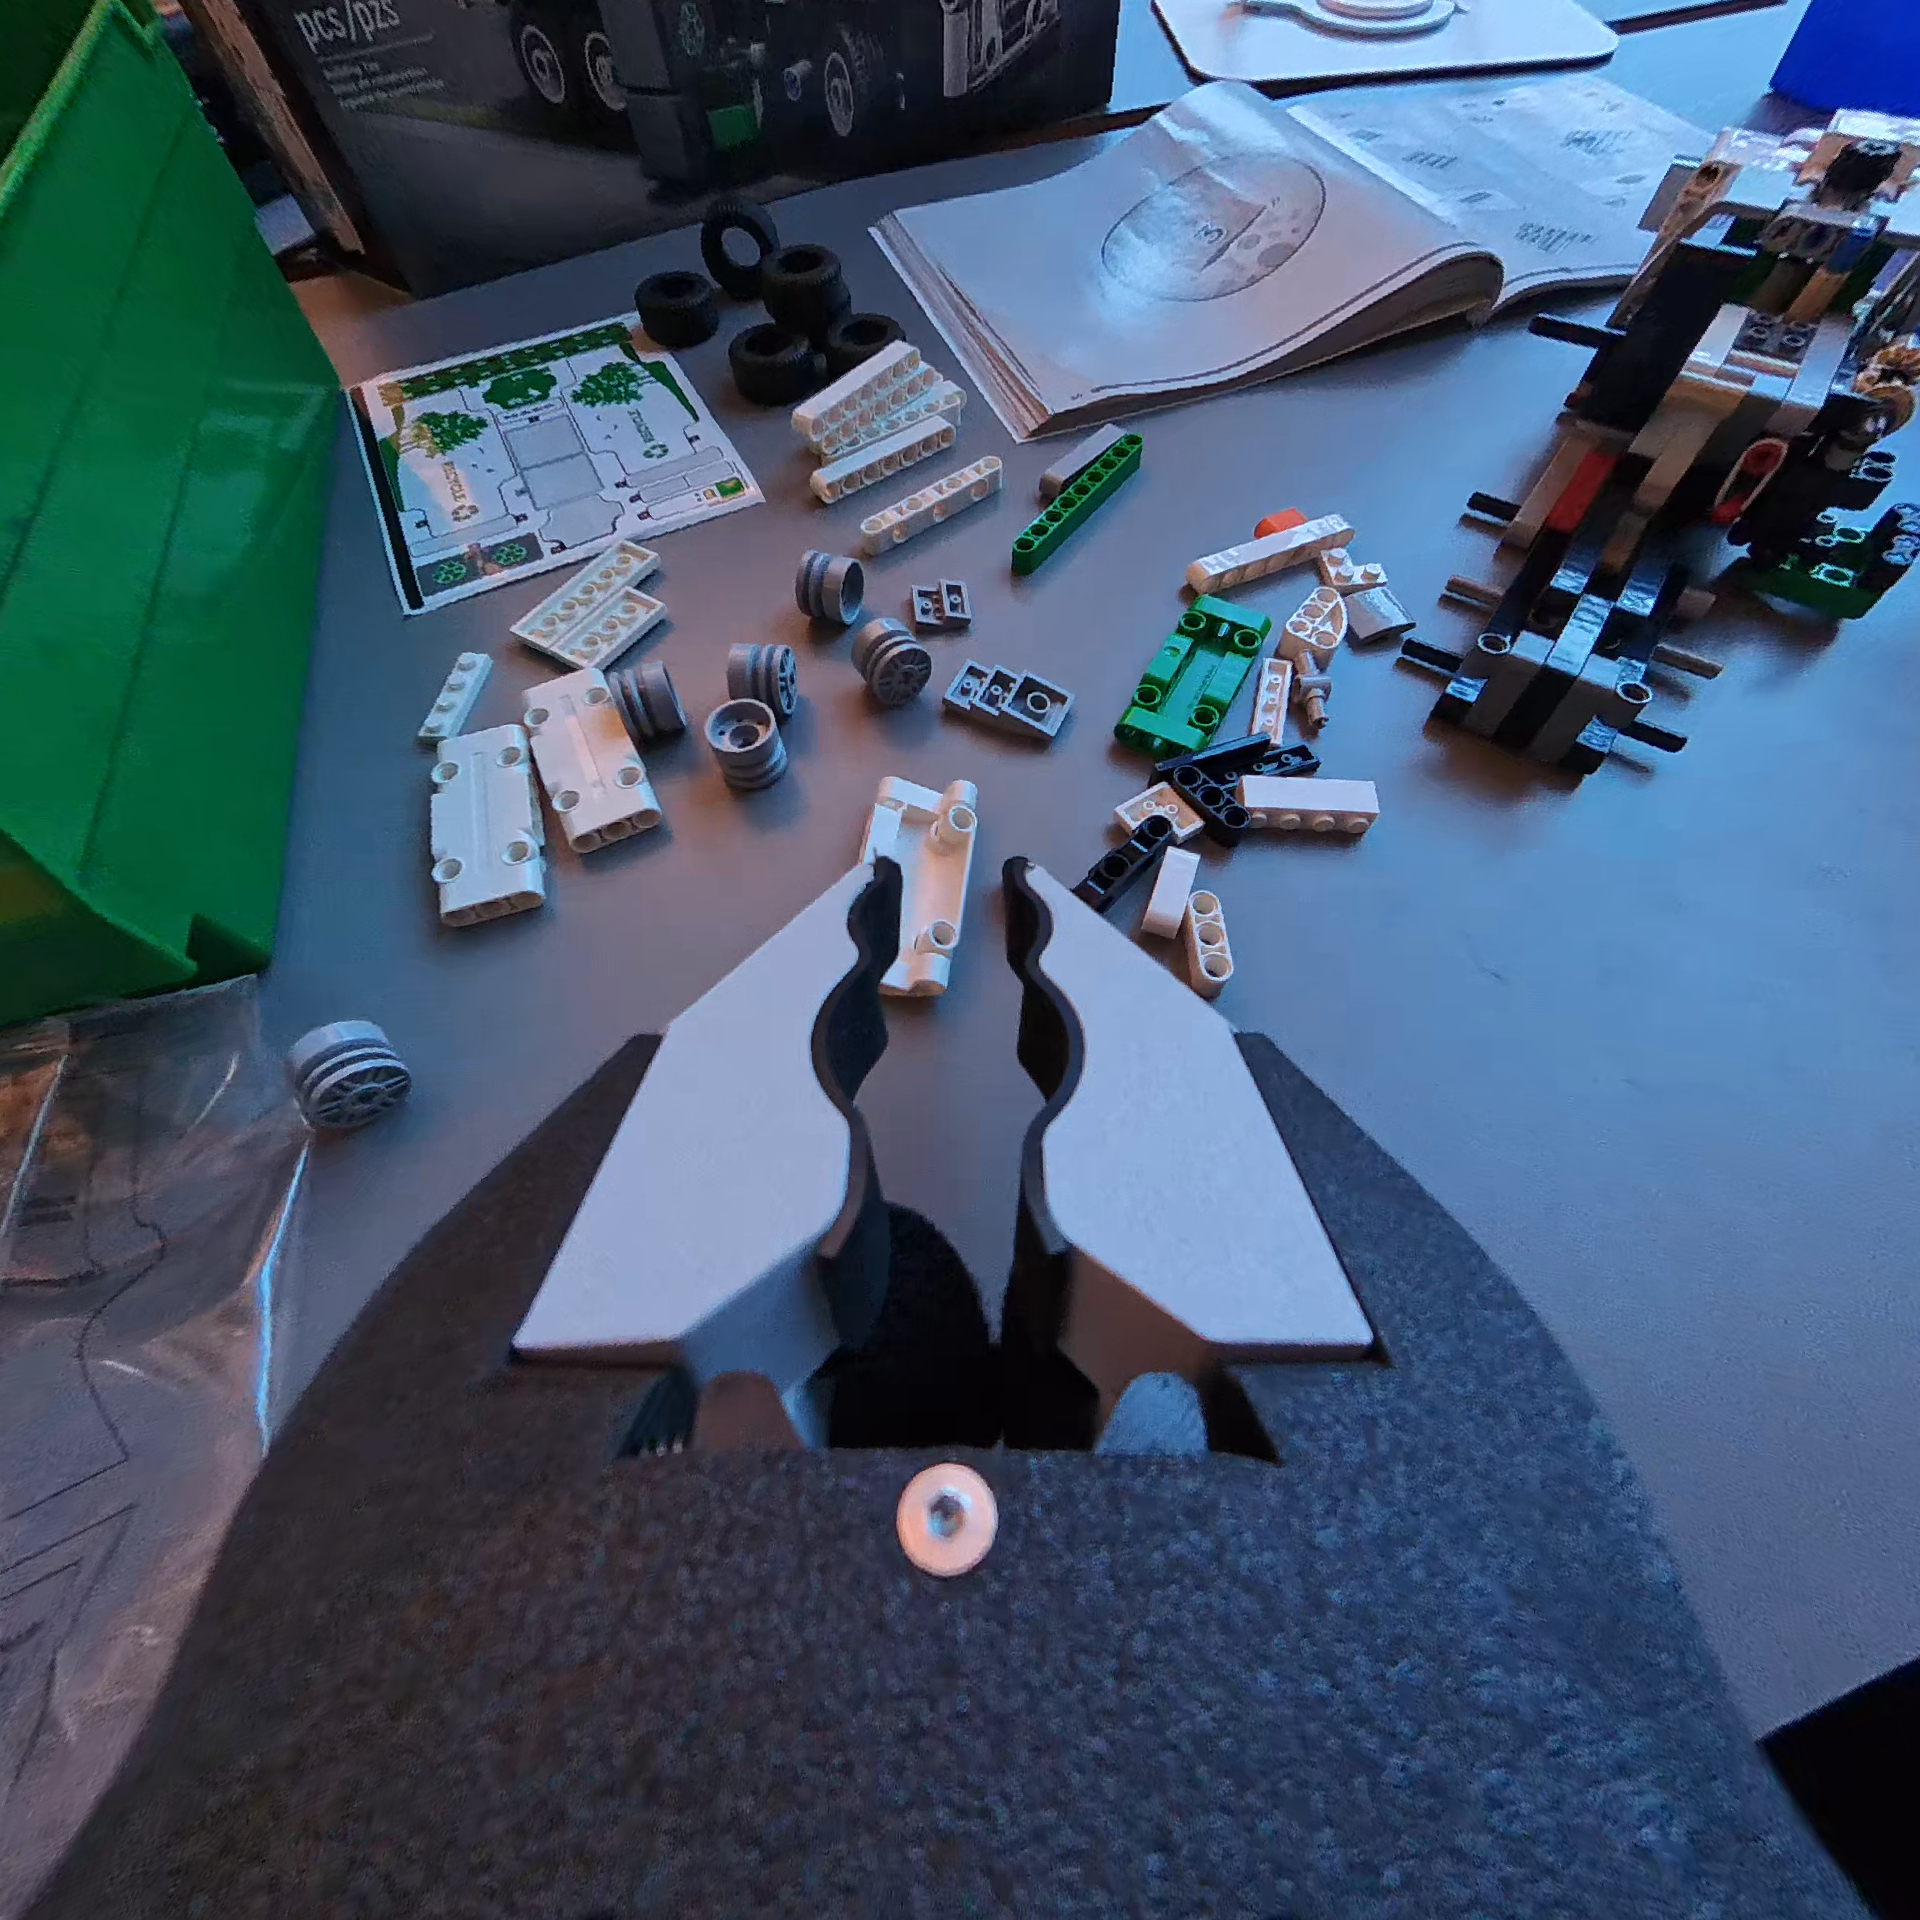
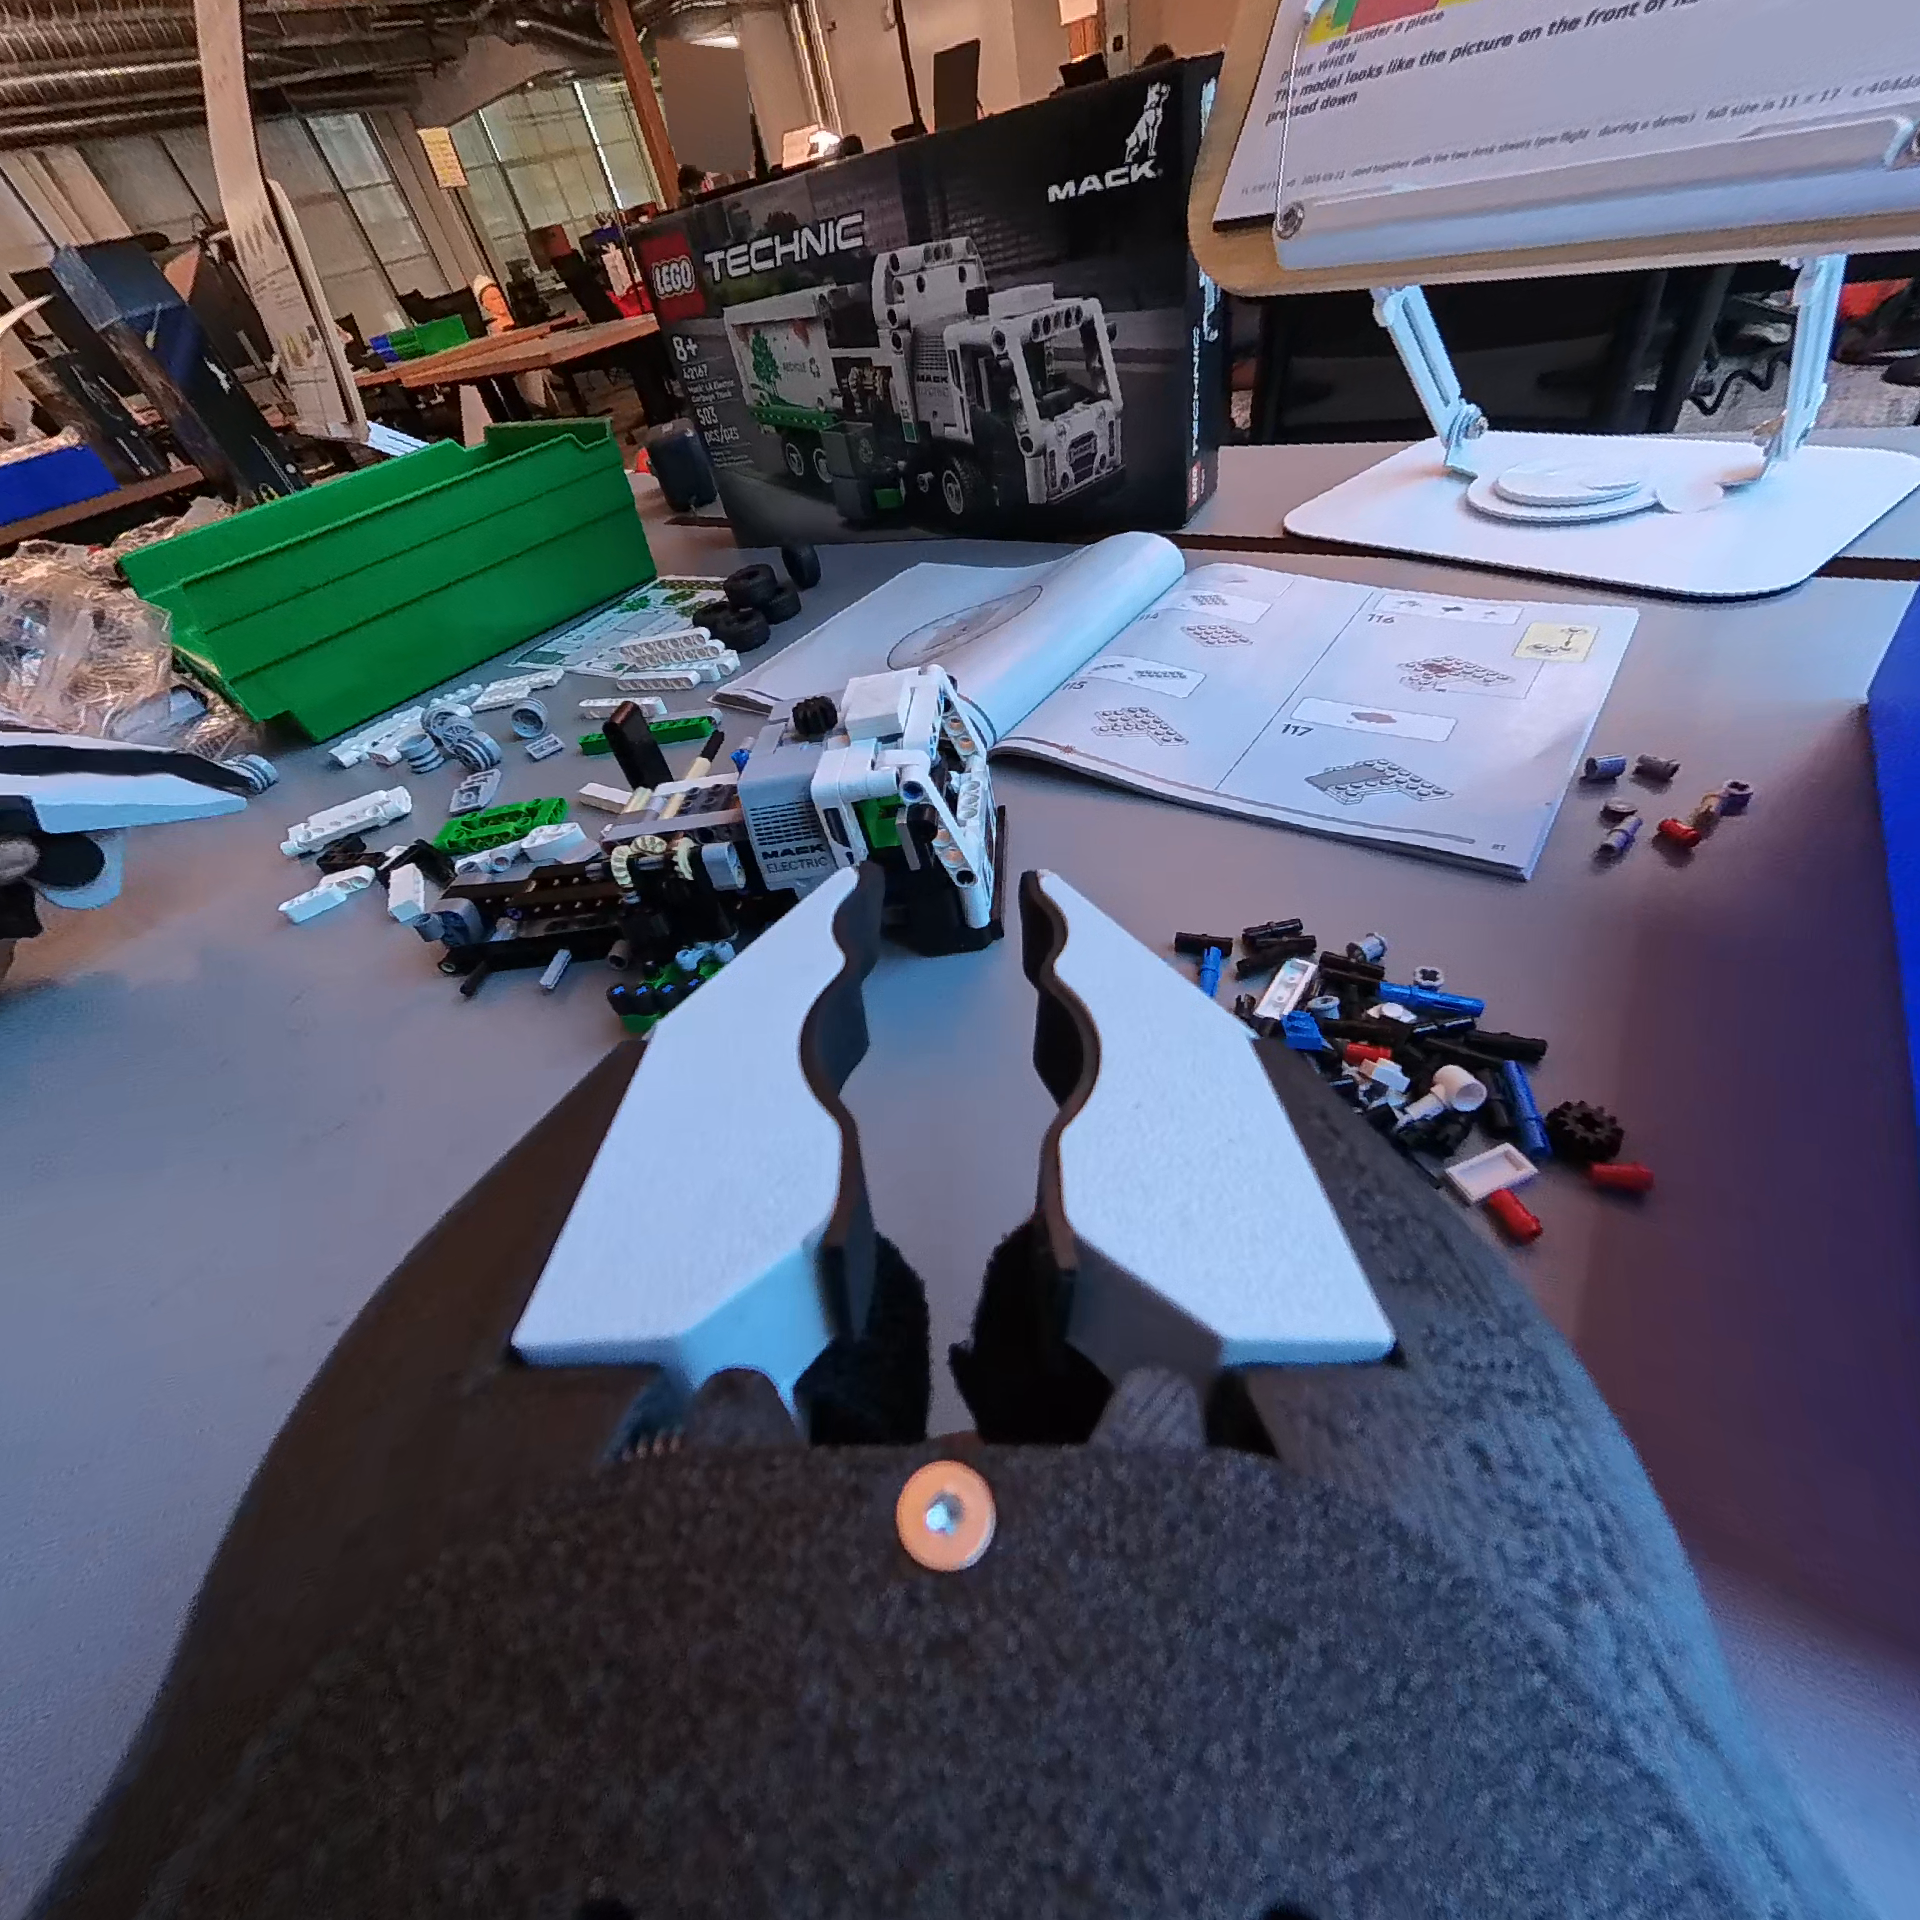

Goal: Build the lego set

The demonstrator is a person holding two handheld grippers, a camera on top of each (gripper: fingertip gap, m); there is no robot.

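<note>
My left gripper (image 1: 945,873) is open and empty, its tips just above a white panel piece (image 1: 925,883) on the grey table. Loose white, grey, green and black parts lie around it, with grey wheel hubs (image 1: 748,727) and black tyres (image 1: 779,301) farther back. The part-built truck (image 1: 1704,457) stands at the right; it also shows in the right wrist view (image 2: 831,821). My right gripper (image 2: 951,883) is open and empty, just in front of the truck's cab. The left gripper (image 2: 94,800) shows at the left edge of the right wrist view.
A green bin (image 1: 135,520) stands at the left, beside clear plastic bags (image 1: 125,1299). The open instruction booklet (image 2: 1299,707), the set's box (image 2: 935,343) and a white document stand (image 2: 1590,509) are at the back. A pile of small pins (image 2: 1423,1049) lies right of my right gripper. My right fingertips sit around 40 centimeters from my left ones. To the part-built truck (image 1: 1704,457): right tips about 15 centimeters, left tips about 25 centimeters.
</note>
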